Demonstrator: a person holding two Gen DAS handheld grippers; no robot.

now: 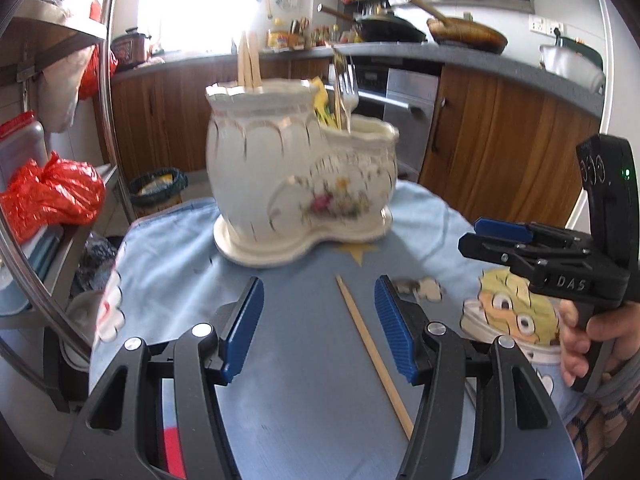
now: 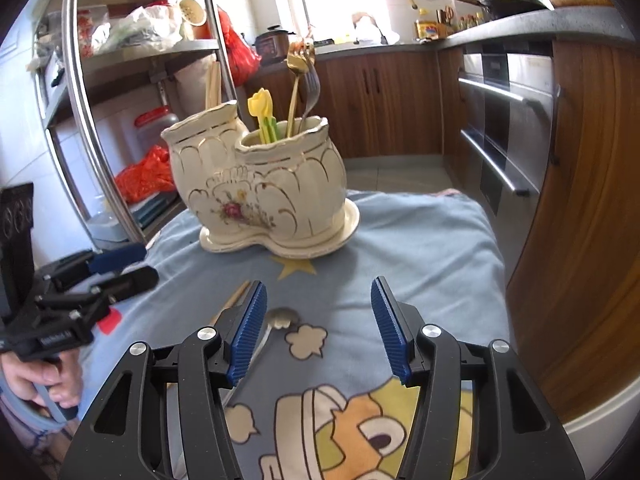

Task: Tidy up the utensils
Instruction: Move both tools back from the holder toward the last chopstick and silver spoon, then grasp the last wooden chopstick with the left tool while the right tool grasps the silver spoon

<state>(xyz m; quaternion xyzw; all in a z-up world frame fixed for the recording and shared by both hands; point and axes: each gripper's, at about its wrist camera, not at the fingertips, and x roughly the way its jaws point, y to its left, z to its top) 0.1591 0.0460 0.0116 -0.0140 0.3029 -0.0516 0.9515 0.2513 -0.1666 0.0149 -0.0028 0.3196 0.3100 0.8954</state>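
A cream ceramic utensil holder (image 1: 300, 184) (image 2: 264, 184) with two compartments stands at the far end of the blue cartoon cloth (image 1: 180, 248). Its tall part holds wooden chopsticks (image 1: 248, 60); its low part holds a fork (image 2: 312, 88), a gold spoon (image 2: 298, 60) and yellow plastic pieces (image 2: 262, 112). A single chopstick (image 1: 372, 344) (image 2: 236, 300) lies flat on the cloth. My left gripper (image 1: 320, 320) (image 2: 120, 264) is open over it, pads apart from it. A metal spoon (image 2: 280, 318) lies by the left finger of my open, empty right gripper (image 2: 318, 320) (image 1: 476, 238).
A steel shelf rack (image 2: 100, 120) with red bags (image 1: 48, 196) stands left of the table. Wooden cabinets (image 1: 500, 152) and an oven (image 2: 504, 128) run behind and to the right. Pans (image 1: 392, 28) sit on the counter. A lined bin (image 1: 158, 188) stands on the floor.
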